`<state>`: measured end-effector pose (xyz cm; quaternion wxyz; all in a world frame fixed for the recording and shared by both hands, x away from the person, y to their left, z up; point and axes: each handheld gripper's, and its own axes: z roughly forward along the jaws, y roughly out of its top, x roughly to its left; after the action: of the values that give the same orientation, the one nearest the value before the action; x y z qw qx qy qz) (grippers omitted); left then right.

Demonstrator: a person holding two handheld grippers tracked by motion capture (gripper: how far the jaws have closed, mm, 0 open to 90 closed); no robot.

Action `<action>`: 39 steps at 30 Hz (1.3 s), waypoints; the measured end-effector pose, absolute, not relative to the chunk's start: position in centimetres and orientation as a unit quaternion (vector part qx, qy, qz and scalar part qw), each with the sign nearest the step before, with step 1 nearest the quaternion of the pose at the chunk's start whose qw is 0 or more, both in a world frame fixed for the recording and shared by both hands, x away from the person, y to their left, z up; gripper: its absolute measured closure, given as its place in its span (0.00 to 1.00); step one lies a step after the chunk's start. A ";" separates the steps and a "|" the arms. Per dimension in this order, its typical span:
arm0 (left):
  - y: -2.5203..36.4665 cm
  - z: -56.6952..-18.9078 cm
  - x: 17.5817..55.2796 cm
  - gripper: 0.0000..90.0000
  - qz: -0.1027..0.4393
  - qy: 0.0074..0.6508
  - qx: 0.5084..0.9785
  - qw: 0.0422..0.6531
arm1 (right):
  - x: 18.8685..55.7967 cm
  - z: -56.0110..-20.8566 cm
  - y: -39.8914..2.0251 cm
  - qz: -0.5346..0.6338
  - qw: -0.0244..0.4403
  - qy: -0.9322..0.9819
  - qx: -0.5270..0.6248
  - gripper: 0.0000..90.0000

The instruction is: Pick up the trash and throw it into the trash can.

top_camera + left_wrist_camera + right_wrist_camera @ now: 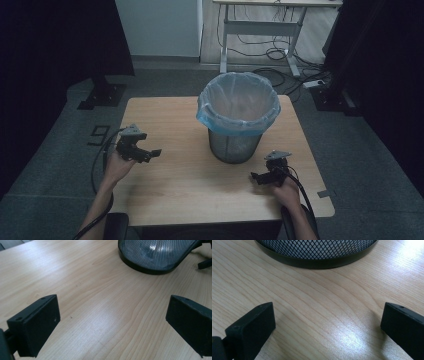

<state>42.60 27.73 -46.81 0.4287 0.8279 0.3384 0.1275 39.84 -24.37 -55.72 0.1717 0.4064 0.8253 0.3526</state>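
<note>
Currently both units sit low over the table (165,195), one on each side of the mesh bin (234,146), neither touching it. Left gripper (150,154) — jaws spread wide, nothing between them; right gripper (257,178) — same, released and empty. Bin stands upright at approx. table centre, toward the far edge, with the right gripper nearer to it than the left. Likely step: approach the bin from both sides. Recommended procedure: keep jaws wide, bring each unit in level, and aim for the bag's folded-over cuff rather than the mesh wall, which offers no edge to pinch; move both sides evenly so the bin doesn't tip or slide. Appearance: black wire mesh, round, solid black base ring, lined w/ a translucent blue plastic bag (235,120) whose rim folds down over the top.
</note>
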 end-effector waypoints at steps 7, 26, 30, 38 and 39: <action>27.3 -49.2 42.2 0.00 0.125 0.338 0.830 0.426 | 39.8 -55.7 -24.4 0.353 0.172 0.825 0.406 0.00; 25.2 -54.2 41.8 0.00 0.114 0.317 0.874 0.350 | 39.8 -55.7 -24.4 0.353 0.172 0.825 0.407 0.00; 24.7 -54.8 41.7 0.00 0.116 0.309 0.884 0.331 | 39.8 -55.7 -24.4 0.353 0.172 0.825 0.407 0.00; 24.6 -54.8 41.6 0.00 0.117 0.315 0.882 0.330 | 39.8 -55.7 -24.4 0.352 0.171 0.825 0.406 0.00; 24.6 -54.8 41.6 0.00 0.117 0.316 0.882 0.330 | 39.8 -55.7 -24.4 0.352 0.171 0.825 0.406 0.00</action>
<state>41.59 24.57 -54.82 0.3302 0.8819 0.3156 0.1166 39.77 -24.37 -55.72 0.1711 0.4064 0.8254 0.3525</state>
